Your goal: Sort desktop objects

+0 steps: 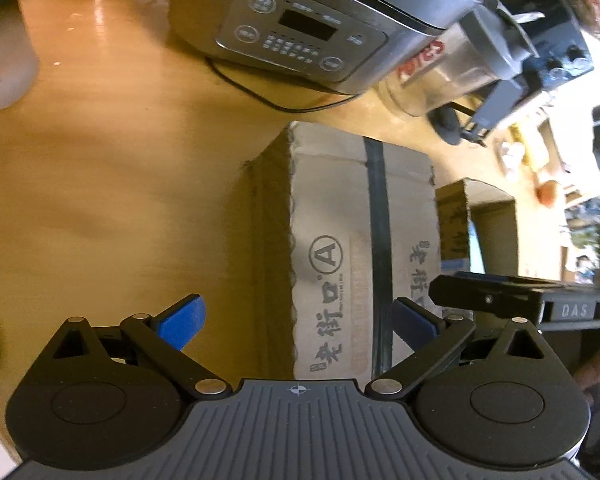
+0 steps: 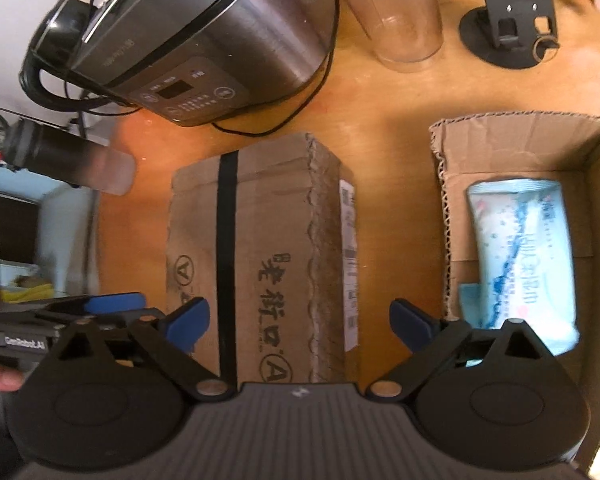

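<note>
From the left wrist, the left gripper (image 1: 298, 324) hangs over the wooden desk (image 1: 100, 160) with jaws spread wide and empty, its right finger above the closed cardboard box (image 1: 360, 240), which lies from centre toward 3 o'clock; a rice cooker (image 1: 300, 28) sits at 12. From the right wrist, the right gripper (image 2: 298, 326) also stands wide and empty, straddling that box (image 2: 260, 248), probably to lift it. At 3 o'clock an open carton (image 2: 596, 200) already holds a wet-wipes pack (image 2: 524, 252).

The closed cardboard box (image 2: 260, 248) is blocking mid-desk, the rice cooker (image 2: 204, 40) crowding behind it; bare desk (image 2: 392, 168) is lying open between it and the open box (image 2: 596, 200).
</note>
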Demonstrator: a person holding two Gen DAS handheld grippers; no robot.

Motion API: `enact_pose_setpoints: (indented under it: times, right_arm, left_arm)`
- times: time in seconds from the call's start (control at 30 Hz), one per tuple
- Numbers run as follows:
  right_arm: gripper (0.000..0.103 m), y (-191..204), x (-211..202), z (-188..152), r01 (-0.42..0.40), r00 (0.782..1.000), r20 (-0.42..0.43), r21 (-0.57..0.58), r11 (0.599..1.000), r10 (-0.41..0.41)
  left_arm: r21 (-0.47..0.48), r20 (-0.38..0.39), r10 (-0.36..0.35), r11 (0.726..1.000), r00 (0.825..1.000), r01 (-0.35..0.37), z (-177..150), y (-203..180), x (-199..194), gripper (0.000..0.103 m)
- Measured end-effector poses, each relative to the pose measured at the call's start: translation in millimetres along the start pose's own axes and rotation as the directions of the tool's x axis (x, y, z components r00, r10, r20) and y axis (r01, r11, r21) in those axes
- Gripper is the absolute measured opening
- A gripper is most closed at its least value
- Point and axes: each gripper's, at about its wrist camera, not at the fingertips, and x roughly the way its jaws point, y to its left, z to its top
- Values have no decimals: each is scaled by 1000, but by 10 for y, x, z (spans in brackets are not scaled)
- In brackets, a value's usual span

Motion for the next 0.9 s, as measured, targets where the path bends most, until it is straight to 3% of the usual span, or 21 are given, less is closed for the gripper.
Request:
enact_pose_setpoints:
  times: [0.2,0.23,0.27,0.3,0.33,0.37,0.9]
  right_arm:
    - [86,-140,49,-12,-93,996,-9,26,995,93]
    - [82,-161,57,-16,-104,994,-12,33,994,104]
    - [70,-181,66,-20,-112,993,-18,41,993,113]
    - [49,-205,77,-25,-120,992,-22,53,991,121]
    - [39,-225,86,-30,-127,991,-24,65,990,129]
    - [37,-244,93,-34,-134,990,-25,76,988,137]
    - [36,-135,1,-46,-118,993,-4,58,991,118]
  left_arm:
    - [-57,3,-120,991,993,120,-35,181,65,100]
    - [-63,5,-137,989,991,137,-39,199,76,91]
    - [-70,2,-152,986,988,152,-44,217,92,84]
    - [-77,-3,-167,983,986,166,-49,235,111,75]
    - [-83,-12,-175,981,985,173,-57,247,134,44]
    - [-88,-15,-177,981,984,175,-68,256,146,33]
    - [-91,6,-148,985,989,148,-109,192,31,32]
